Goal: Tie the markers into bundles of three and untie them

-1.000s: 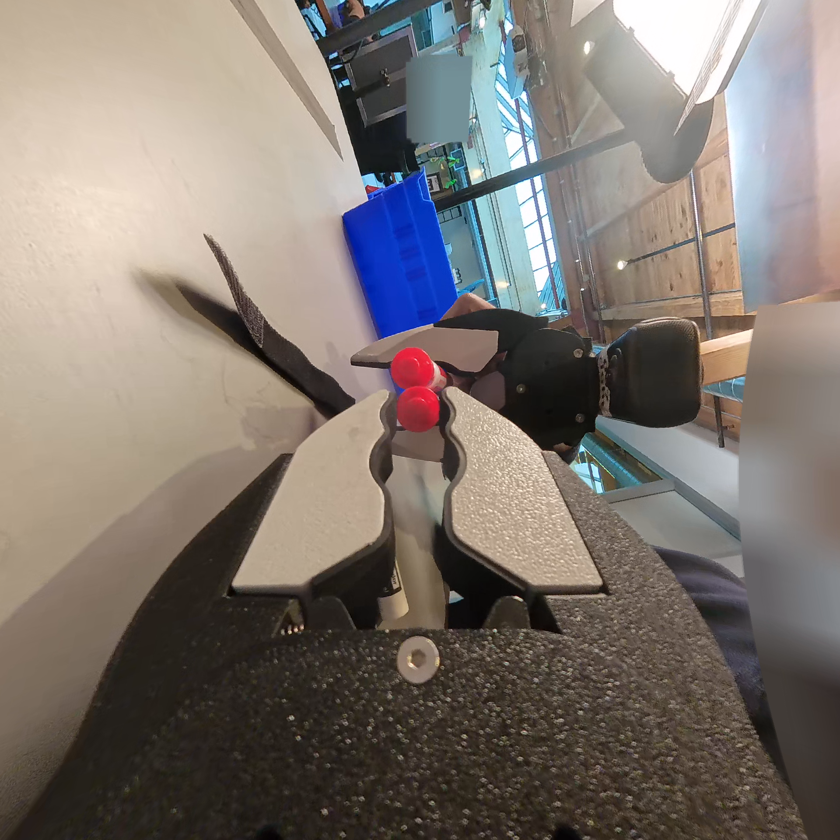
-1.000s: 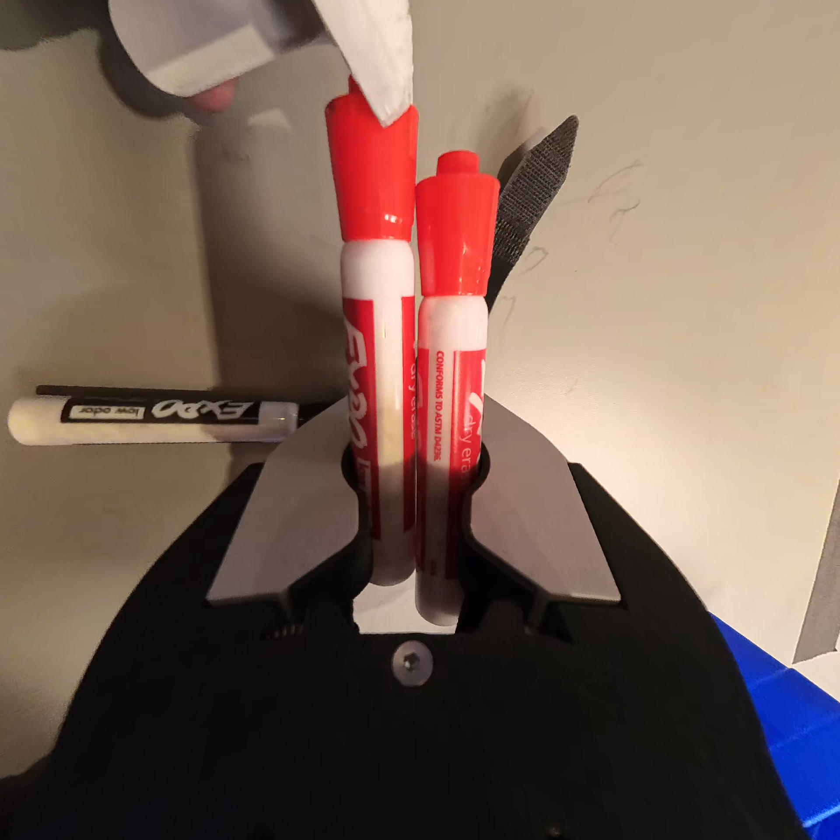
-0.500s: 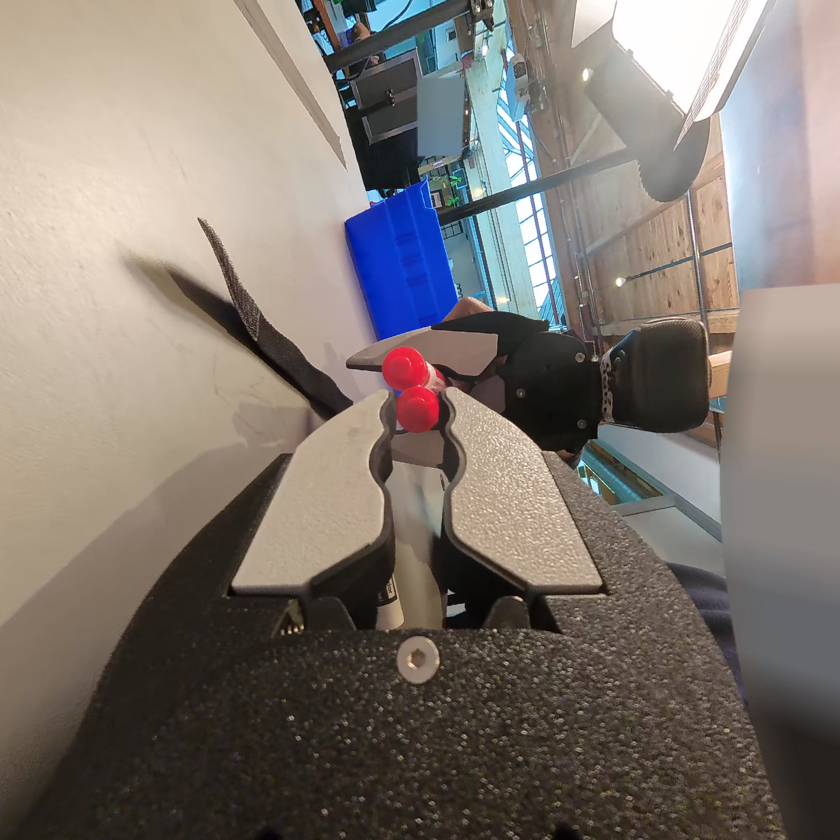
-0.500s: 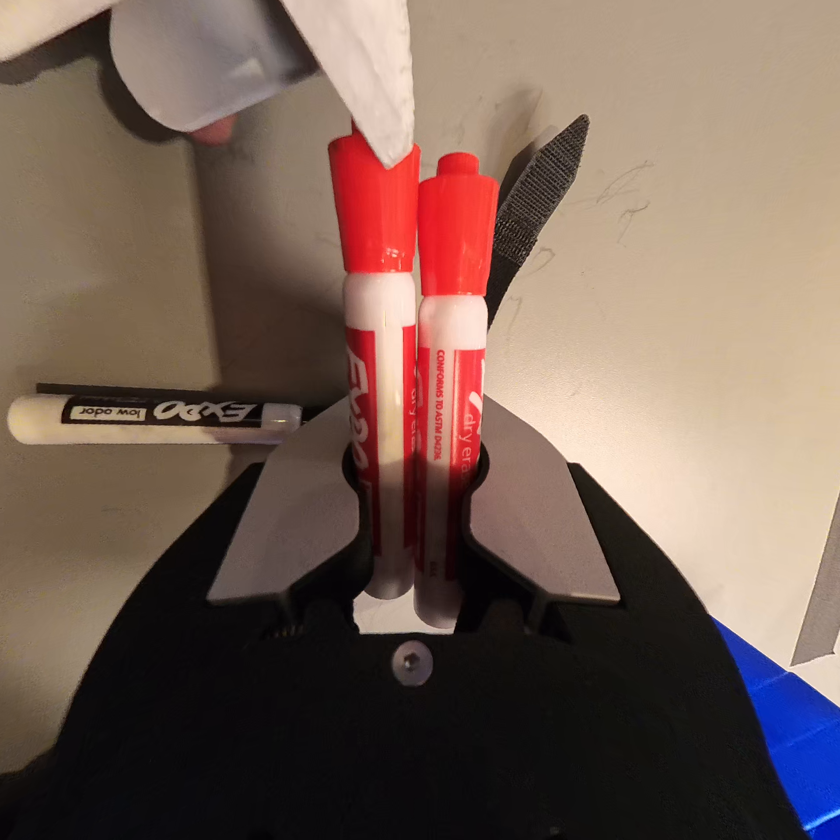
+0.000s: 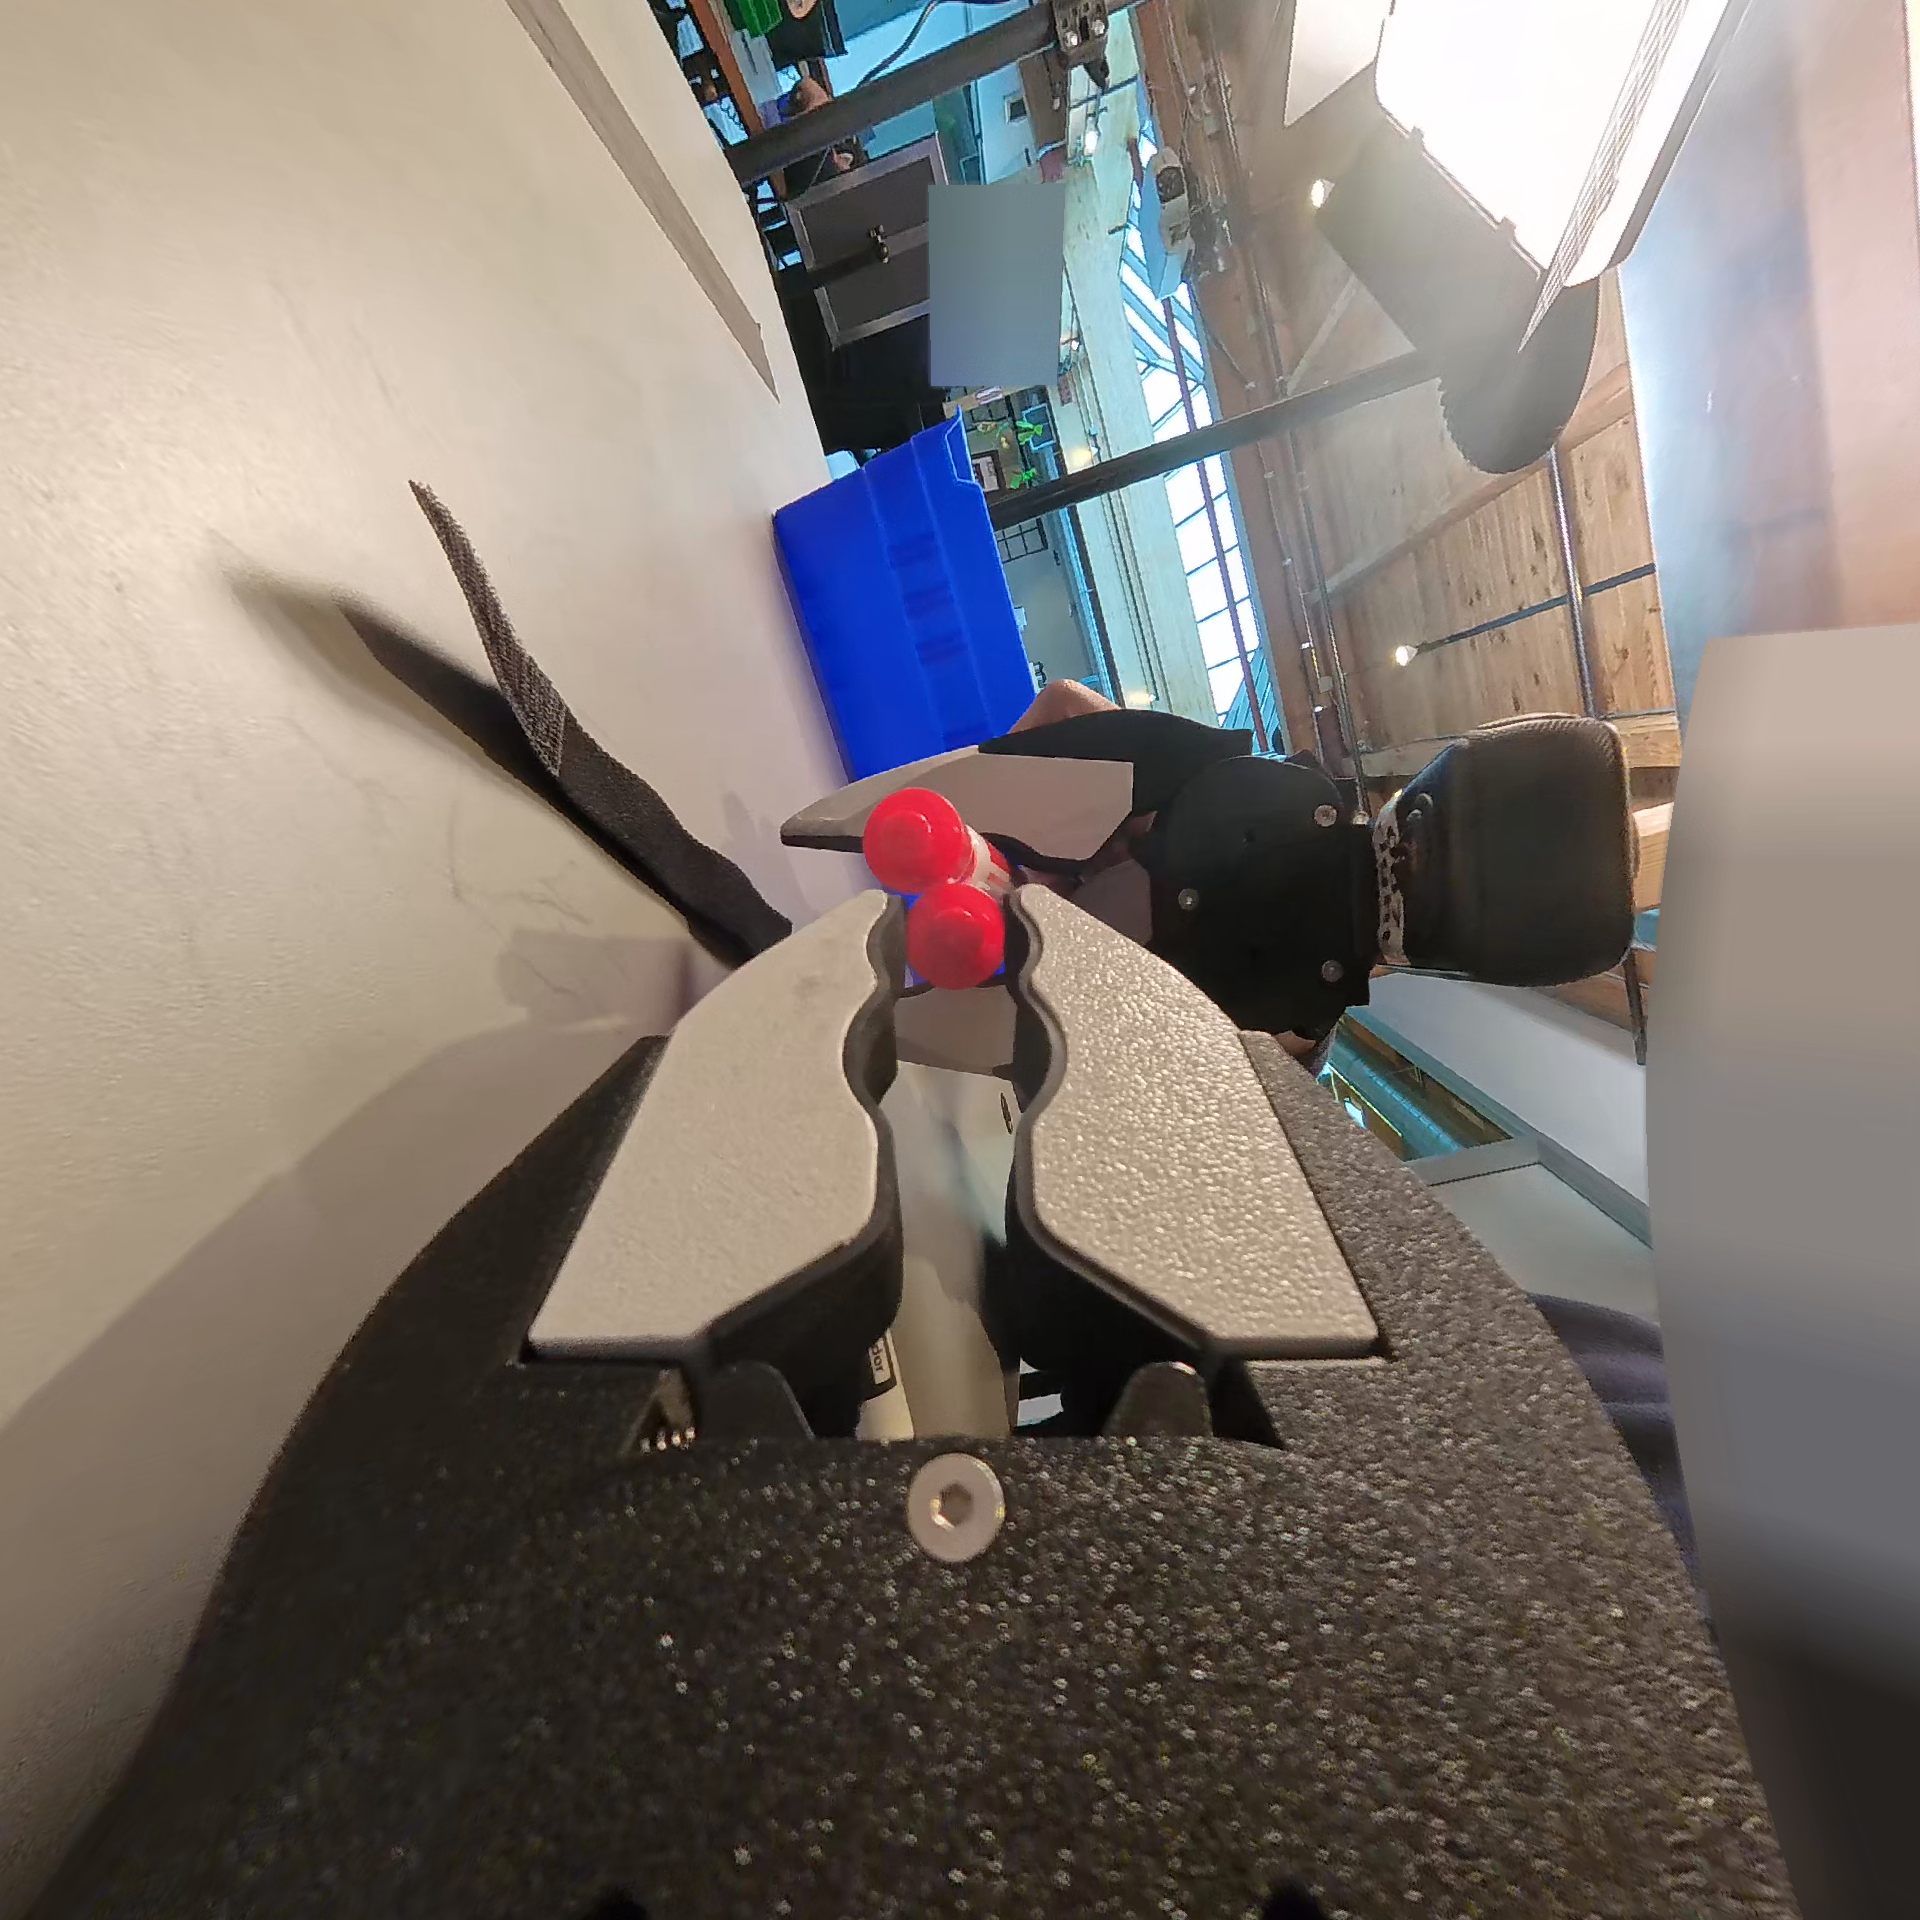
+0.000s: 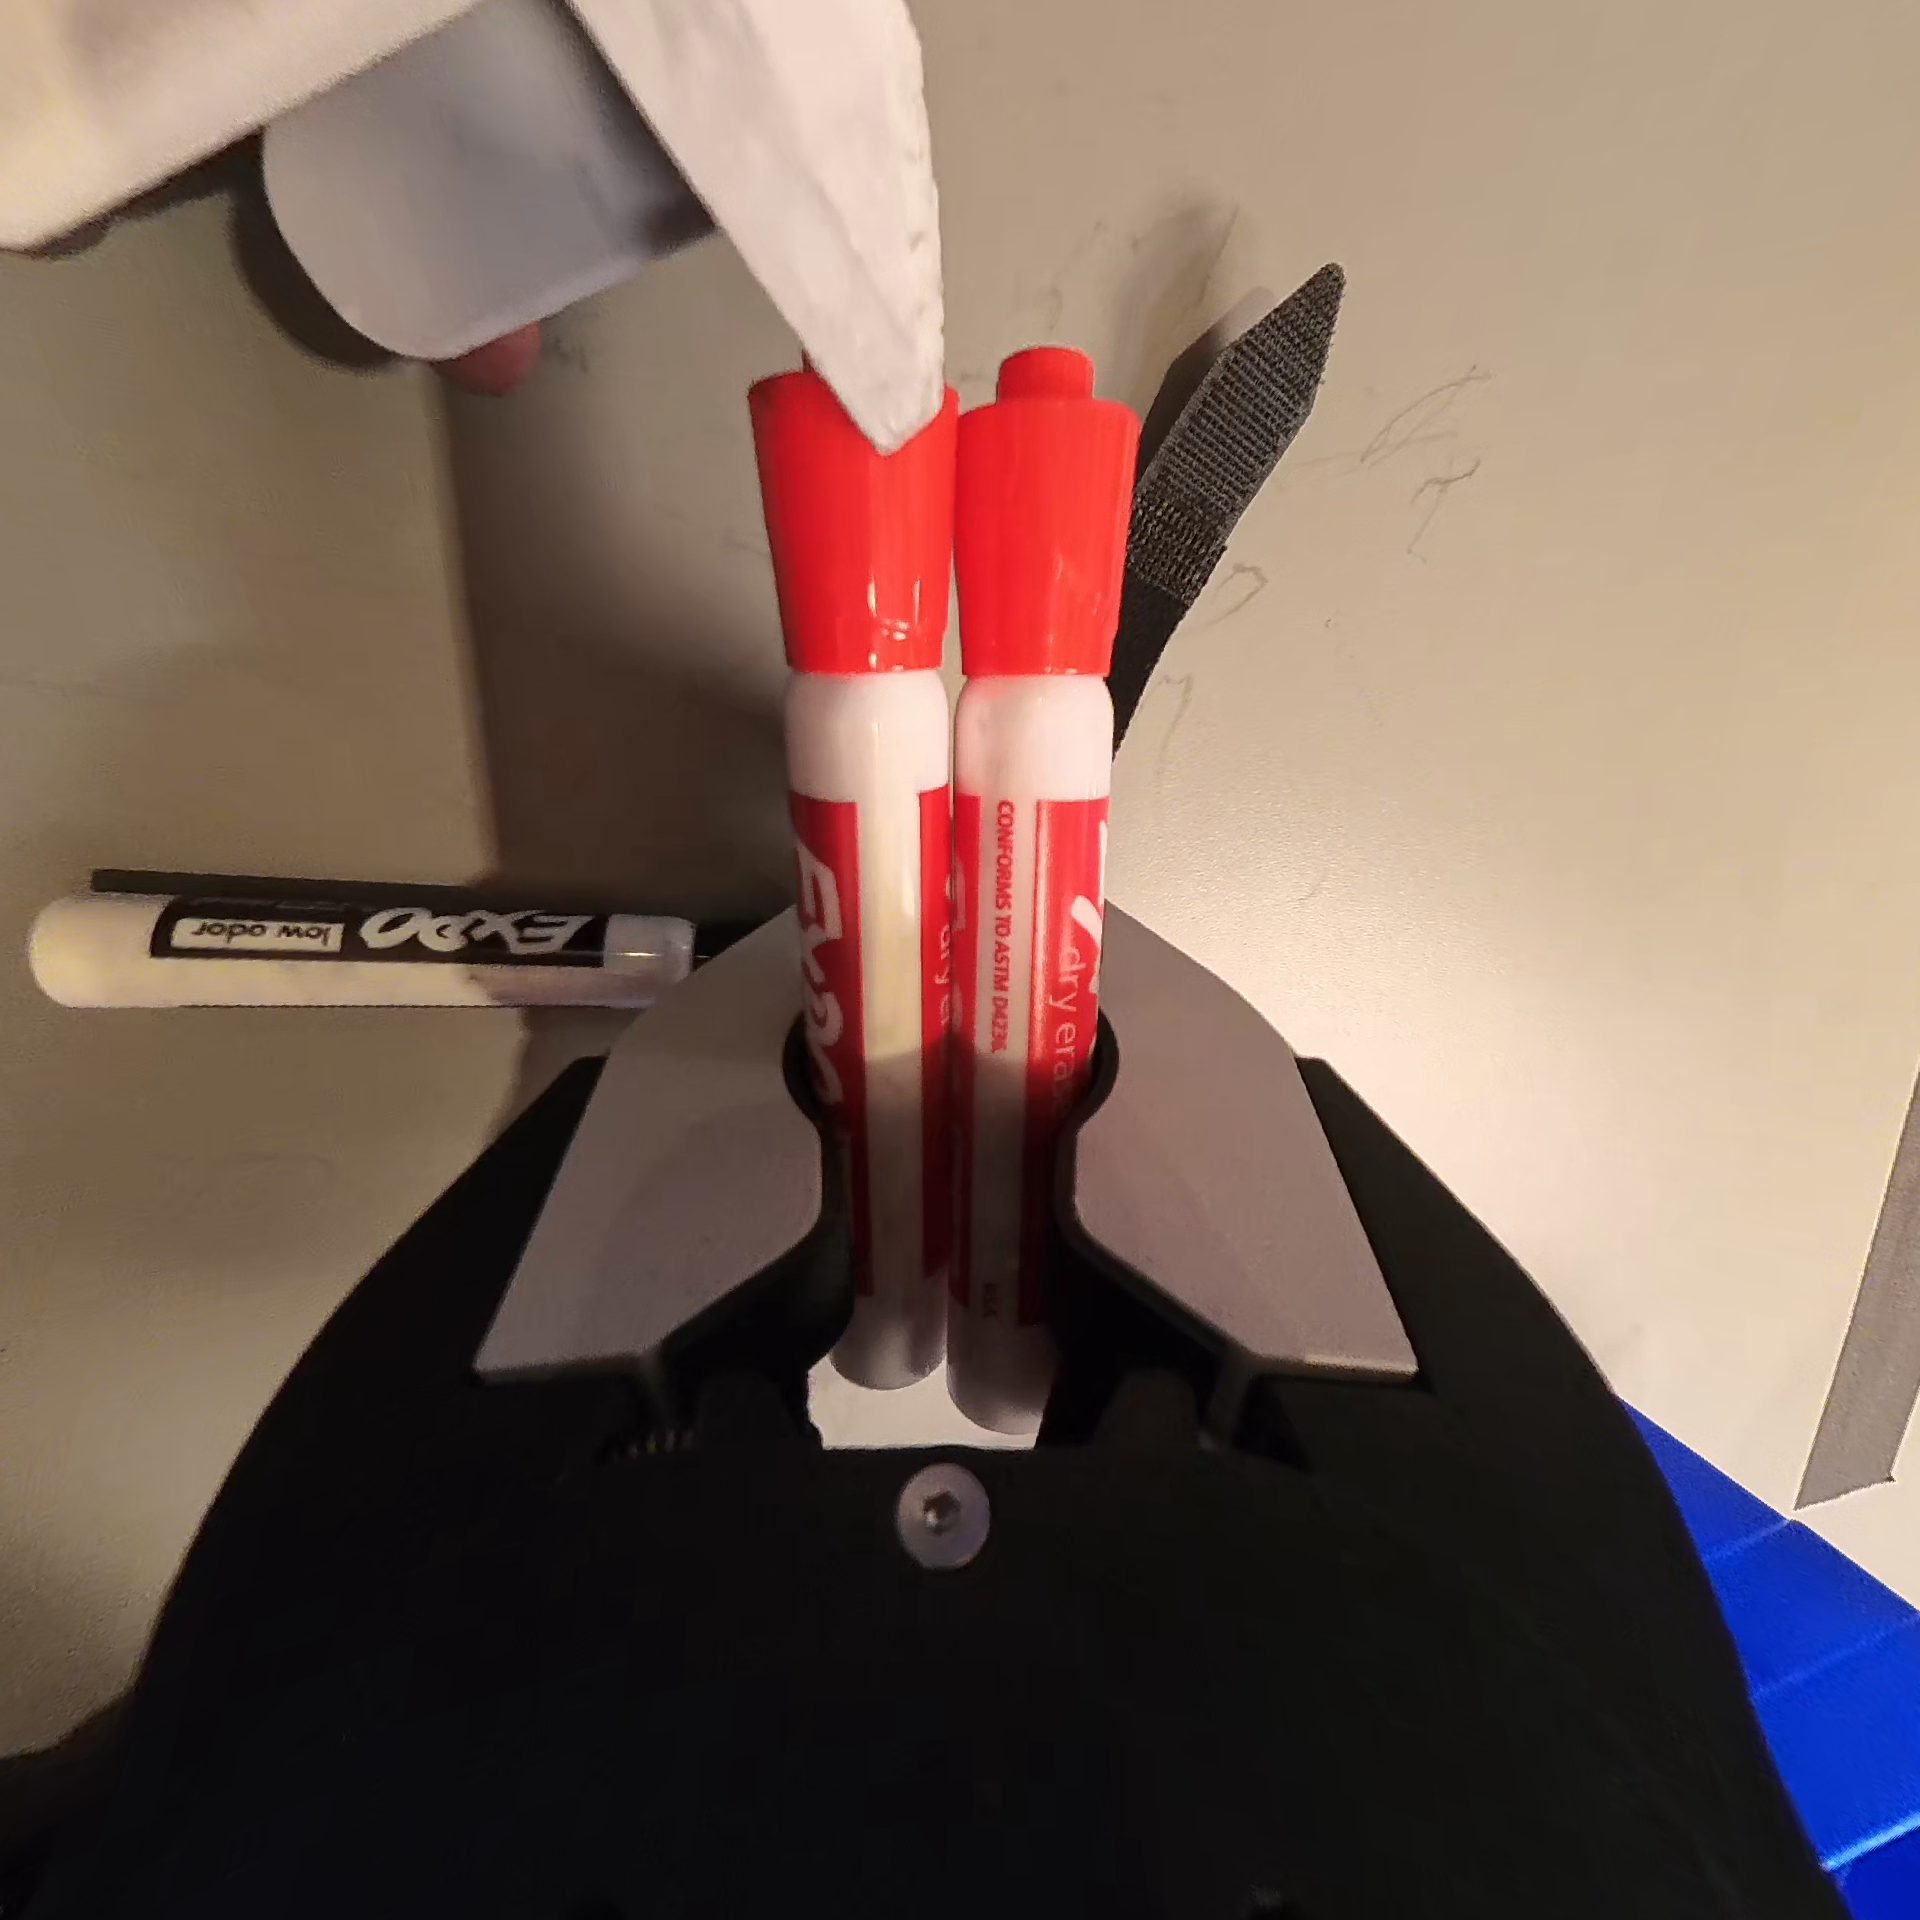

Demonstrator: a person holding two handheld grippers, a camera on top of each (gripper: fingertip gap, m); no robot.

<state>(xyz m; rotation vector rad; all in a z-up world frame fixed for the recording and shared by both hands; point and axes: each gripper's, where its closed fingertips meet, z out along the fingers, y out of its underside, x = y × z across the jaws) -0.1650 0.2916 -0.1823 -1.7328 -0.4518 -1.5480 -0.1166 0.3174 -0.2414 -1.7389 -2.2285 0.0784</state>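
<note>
My right gripper (image 6: 951, 935) is shut on two red-capped markers (image 6: 862, 810), held side by side with the caps pointing away. A black hook-and-loop strap (image 6: 1226, 447) hangs behind them. A black-labelled marker (image 6: 364, 940) lies on the table to the left. My left gripper (image 5: 948, 914) is nearly closed, with a white marker barrel (image 5: 935, 1330) between its fingers. Its fingertips meet the two red caps (image 5: 914, 836) end-on. In the right wrist view one of its white fingers (image 6: 831, 208) touches the left cap. The strap also shows in the left wrist view (image 5: 520, 665).
The beige table (image 6: 1507, 831) has faint pen marks. A blue bin (image 5: 904, 603) stands behind the right gripper and shows at the lower right of the right wrist view (image 6: 1829, 1683). A lamp hangs overhead (image 5: 1507, 156). Left tips to right tips: about 8 cm.
The left gripper has come closer to the red caps. The left red marker has slid back in the right gripper and is now level with the other.
</note>
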